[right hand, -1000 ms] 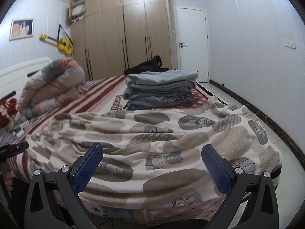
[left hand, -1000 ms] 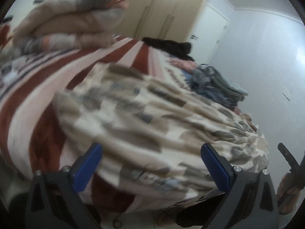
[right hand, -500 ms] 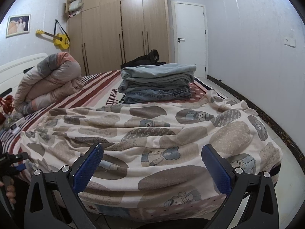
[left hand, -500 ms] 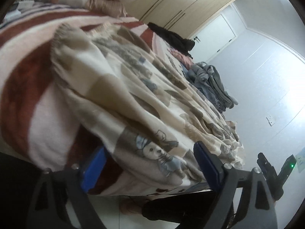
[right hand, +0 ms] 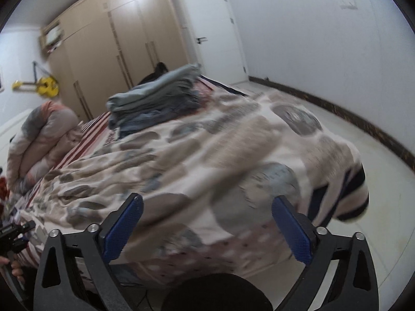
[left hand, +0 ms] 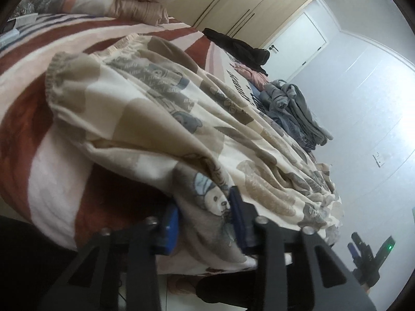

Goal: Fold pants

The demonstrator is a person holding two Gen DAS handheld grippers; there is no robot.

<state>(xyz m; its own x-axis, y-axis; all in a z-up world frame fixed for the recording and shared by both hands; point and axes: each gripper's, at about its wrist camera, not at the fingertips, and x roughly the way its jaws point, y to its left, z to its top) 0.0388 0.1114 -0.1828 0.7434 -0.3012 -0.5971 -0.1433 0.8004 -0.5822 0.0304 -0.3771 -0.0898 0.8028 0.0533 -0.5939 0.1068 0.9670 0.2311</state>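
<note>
Cream pants with grey-brown blotches and cartoon bears (left hand: pixel 181 134) lie spread across the striped bed, their gathered waistband (left hand: pixel 67 72) at the left end. My left gripper (left hand: pixel 203 215) is shut on the near edge of the pants close to the waistband, fabric bunched between its blue pads. In the right wrist view the pants (right hand: pixel 207 160) stretch toward the bed's right corner. My right gripper (right hand: pixel 207 223) is open, its blue pads wide apart just in front of the pants' near edge, holding nothing. It also shows in the left wrist view (left hand: pixel 368 256).
A stack of folded jeans and grey clothes (right hand: pixel 155 101) sits behind the pants. A rolled duvet (right hand: pixel 39 140) lies at the bed's head. The red-and-white striped blanket (left hand: pixel 46 160) covers the bed. Wardrobe (right hand: pixel 109 51) and door (right hand: pixel 215 33) stand behind; tiled floor (right hand: pixel 376 207) lies to the right.
My left gripper has moved in and closed on the pants' near edge by the waistband. My right gripper has swung to the right along the pants and stays open.
</note>
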